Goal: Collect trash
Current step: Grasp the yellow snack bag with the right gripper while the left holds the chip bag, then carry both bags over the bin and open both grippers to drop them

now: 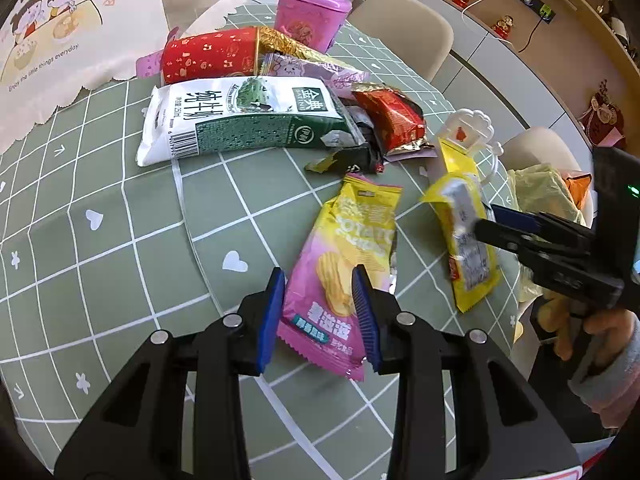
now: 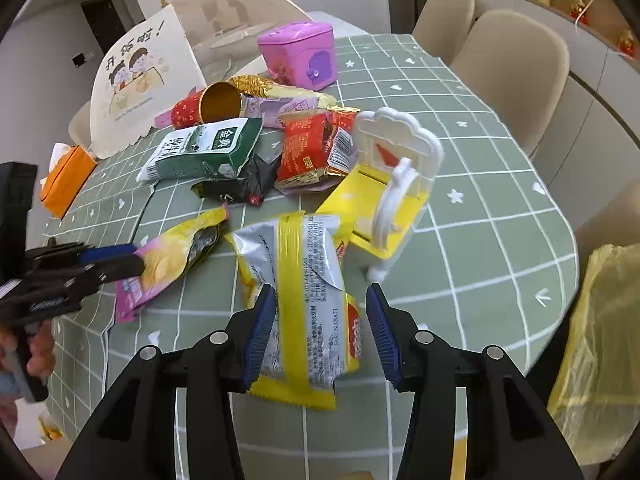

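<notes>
A pink and yellow chip bag (image 1: 340, 264) lies flat on the green checked tablecloth (image 1: 100, 208). My left gripper (image 1: 320, 316) is open and straddles the bag's near end; the pads do not squeeze it. In the right wrist view that gripper (image 2: 138, 258) reaches the same bag (image 2: 168, 256) from the left. A yellow and silver wafer pack (image 2: 308, 300) sits between the fingers of my right gripper (image 2: 320, 328), which is open, with a gap at the right pad. From the left wrist view the right gripper (image 1: 486, 222) touches the tilted, blurred pack (image 1: 468, 240).
Farther back lie a milk carton (image 1: 240, 120), a red wrapper (image 1: 392, 120), a black wrapper (image 1: 352, 160), a red tube (image 1: 208, 60) and a pink tin (image 1: 308, 16). A white and yellow toy chair (image 2: 392, 184) stands right. A yellow bag (image 2: 600, 340) hangs off the table's right edge.
</notes>
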{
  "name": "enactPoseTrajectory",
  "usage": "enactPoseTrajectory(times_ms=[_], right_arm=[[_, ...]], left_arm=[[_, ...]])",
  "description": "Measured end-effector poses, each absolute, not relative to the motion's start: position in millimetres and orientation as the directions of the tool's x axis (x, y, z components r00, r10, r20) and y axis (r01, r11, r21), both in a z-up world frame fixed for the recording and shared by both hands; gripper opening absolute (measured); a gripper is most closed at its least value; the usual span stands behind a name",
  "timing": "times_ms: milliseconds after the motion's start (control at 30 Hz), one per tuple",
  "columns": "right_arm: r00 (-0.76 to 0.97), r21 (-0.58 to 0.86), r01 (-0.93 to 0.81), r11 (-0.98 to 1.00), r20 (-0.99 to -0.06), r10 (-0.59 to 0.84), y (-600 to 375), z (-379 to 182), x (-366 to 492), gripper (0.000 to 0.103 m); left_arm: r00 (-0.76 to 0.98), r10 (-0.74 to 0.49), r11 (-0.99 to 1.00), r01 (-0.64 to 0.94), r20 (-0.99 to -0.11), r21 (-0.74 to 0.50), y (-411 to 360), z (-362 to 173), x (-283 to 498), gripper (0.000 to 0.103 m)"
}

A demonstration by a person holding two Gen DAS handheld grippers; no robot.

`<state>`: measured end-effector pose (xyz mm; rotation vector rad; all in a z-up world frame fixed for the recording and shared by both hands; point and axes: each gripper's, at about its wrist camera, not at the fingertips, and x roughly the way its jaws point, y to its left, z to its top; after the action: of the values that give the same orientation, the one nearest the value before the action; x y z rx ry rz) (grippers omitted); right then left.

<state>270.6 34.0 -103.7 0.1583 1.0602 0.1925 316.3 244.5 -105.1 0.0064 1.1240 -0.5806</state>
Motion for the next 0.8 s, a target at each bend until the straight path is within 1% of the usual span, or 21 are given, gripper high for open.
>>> enactPoseTrajectory(times_ms=[67, 133, 167, 200, 433, 567, 633, 667, 700, 733, 800], right_arm=[[0.432, 0.26, -0.089, 0.962, -0.86, 0.272, 38.5, -112.0, 276.8, 0.044], [0.425, 0.283, -0.097, 0.954, -0.856, 0.296, 41.8, -112.7, 275.3, 0.028], [0.435, 0.271, -0.097, 0.958, -0.854, 0.286, 43.6, -109.0, 271.5, 0.025], [0.442, 0.266, -0.099, 0.959, -0.852, 0.282, 45.0, -106.6, 268.5, 0.019], [0.492, 0.25, -0.073, 0.965, -0.833, 0.253, 36.6, -74.1, 240.9, 0.018], [0.497, 0.253, -0.04, 0.967, -0.834, 0.238, 29.0, -67.6, 234.5, 0.018], [0.499, 0.245, -0.024, 0.969, -0.837, 0.224, 27.0, -64.8, 231.3, 0.018], [0.501, 0.242, -0.021, 0.97, -0.837, 0.22, 25.4, -63.3, 229.7, 0.018], [0.502, 0.24, -0.019, 0.971, -0.837, 0.216, 24.6, -62.4, 228.6, 0.018], [0.506, 0.236, -0.018, 0.972, -0.836, 0.212, 23.7, -60.1, 226.8, 0.018], [0.512, 0.228, -0.022, 0.973, -0.834, 0.207, 23.0, -56.0, 224.6, 0.018]], left_arm=[[0.302, -0.425, 0.854, 0.445, -0.853, -0.268, 244.3, -103.3, 315.3, 0.032], [0.301, -0.416, 0.854, 0.452, -0.858, -0.256, 243.8, -102.1, 314.8, 0.032], [0.3, -0.414, 0.854, 0.455, -0.86, -0.252, 243.9, -101.7, 316.1, 0.032], [0.3, -0.413, 0.853, 0.457, -0.86, -0.25, 242.7, -101.8, 315.8, 0.032], [0.303, -0.414, 0.852, 0.46, -0.858, -0.248, 247.6, -106.1, 320.3, 0.032], [0.284, -0.403, 0.85, 0.469, -0.87, -0.241, 242.0, -114.0, 319.8, 0.032], [0.284, -0.383, 0.851, 0.479, -0.879, -0.216, 234.7, -116.8, 317.3, 0.032], [0.288, -0.372, 0.852, 0.483, -0.883, -0.201, 231.5, -117.6, 315.5, 0.031], [0.303, -0.358, 0.854, 0.489, -0.883, -0.178, 227.3, -117.4, 312.7, 0.024], [0.306, -0.355, 0.852, 0.495, -0.883, -0.171, 224.4, -117.0, 311.1, 0.023], [0.31, -0.376, 0.846, 0.499, -0.873, -0.188, 220.7, -112.3, 309.1, 0.014]])
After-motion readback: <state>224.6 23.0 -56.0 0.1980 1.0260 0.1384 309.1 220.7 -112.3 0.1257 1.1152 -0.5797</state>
